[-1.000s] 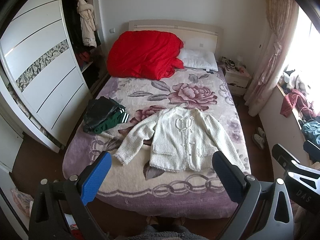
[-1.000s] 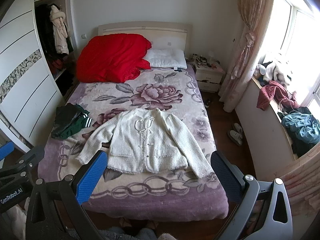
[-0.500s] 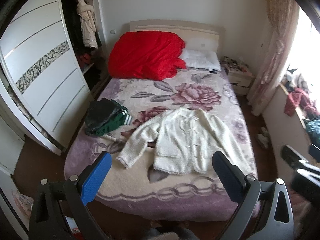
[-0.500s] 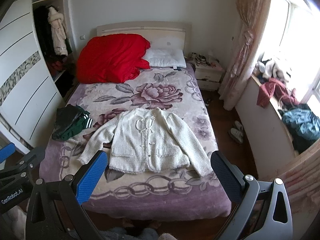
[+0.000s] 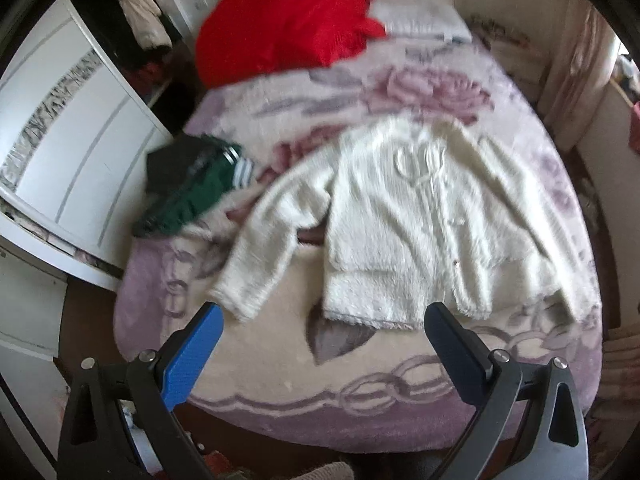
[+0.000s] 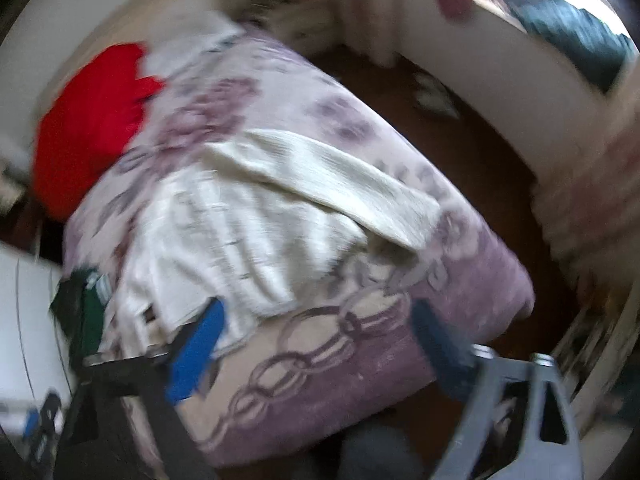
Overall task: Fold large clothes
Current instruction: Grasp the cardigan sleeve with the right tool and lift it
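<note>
Lying flat and face up across the near half of the rose-patterned purple blanket (image 5: pixel 400 376), the fluffy white knitted cardigan (image 5: pixel 420 216) is spreading both sleeves outward, well apart from the folded green-and-black garment (image 5: pixel 188 188) and the crumpled red quilt (image 5: pixel 284 20) by the headboard. It is looking soft, light and floppy to me, likely to sag and stretch, so I would be pinching it at a cuff or shoulder seam. The left gripper (image 5: pixel 324 344) is hovering over the foot of the bed, jaws spread wide, holding nothing, angling toward the hem. The right gripper (image 6: pixel 316 340) is tilting steeply, badly blurred, jaws also apart and empty, pointing near the sleeve cuff (image 6: pixel 400 216) on that side.
</note>
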`<state>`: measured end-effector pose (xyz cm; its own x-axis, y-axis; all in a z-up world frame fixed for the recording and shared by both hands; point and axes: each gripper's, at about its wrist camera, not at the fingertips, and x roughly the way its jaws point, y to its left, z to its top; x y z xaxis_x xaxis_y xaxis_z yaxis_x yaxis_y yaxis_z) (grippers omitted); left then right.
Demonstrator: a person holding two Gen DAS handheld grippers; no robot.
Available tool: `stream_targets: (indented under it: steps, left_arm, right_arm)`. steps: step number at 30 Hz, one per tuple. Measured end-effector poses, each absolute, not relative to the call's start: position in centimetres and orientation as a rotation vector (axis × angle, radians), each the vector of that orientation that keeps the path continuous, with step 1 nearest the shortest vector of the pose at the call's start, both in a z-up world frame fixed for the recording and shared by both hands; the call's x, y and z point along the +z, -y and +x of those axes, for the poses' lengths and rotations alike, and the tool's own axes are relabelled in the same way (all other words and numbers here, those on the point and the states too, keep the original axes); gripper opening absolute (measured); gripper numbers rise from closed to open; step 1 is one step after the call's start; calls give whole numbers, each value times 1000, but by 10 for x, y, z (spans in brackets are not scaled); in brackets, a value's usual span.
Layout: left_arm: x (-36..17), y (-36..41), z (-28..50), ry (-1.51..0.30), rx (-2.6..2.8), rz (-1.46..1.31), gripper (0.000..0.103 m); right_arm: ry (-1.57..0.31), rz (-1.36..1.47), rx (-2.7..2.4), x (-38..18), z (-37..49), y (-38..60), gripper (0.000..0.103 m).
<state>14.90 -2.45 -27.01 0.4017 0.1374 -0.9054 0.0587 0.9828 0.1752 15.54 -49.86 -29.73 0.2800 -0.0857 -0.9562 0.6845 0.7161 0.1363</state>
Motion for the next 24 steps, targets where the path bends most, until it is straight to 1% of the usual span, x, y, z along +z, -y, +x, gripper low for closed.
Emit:
stream_targets:
  steps: [4, 6, 8, 11, 14, 17, 18, 19, 20, 21, 24]
  left_arm:
    - [-340, 48, 166, -1245, 55, 195, 103]
    - [-375, 64, 172, -1285, 75, 217, 103]
    - [-402, 81, 178, -1318, 87, 238, 103]
    - [-439, 108, 190, -1365, 105, 268, 103]
    - [-462, 136, 204, -1382, 123, 280, 103]
    - [-478, 167, 222, -1382, 116, 303, 103]
    - [-483, 179, 229, -1384, 108, 310, 103]
    - [-487, 190, 235, -1385, 99, 315, 103]
    - [-490, 203, 244, -1385, 85, 316, 103]
    - [-492, 213, 251, -1387, 72, 315, 103]
    - [-492, 244, 272, -1369, 22, 300, 103]
  right_arm:
    - [-1201, 792, -709, -402, 142, 582, 74]
    - [-1209, 913, -756, -459, 137, 626, 76]
    - [-1180, 1054, -777, -516, 134, 665, 81]
    - [-1125, 1257, -778, -596, 133, 710, 82]
    - [-1084, 1400, -720, -656, 145, 737, 82]
    - [-1097, 1412, -642, -682, 169, 740, 82]
    - [-1077, 1390, -612, -679, 179, 737, 77]
    - [-1078, 1369, -573, -676, 190, 733, 64]
    - [-1124, 1328, -548, -672, 202, 731, 29]
    - [-1137, 1293, -520, -666, 212, 731, 16]
    - [-1066, 1115, -479, -614, 240, 750, 14]
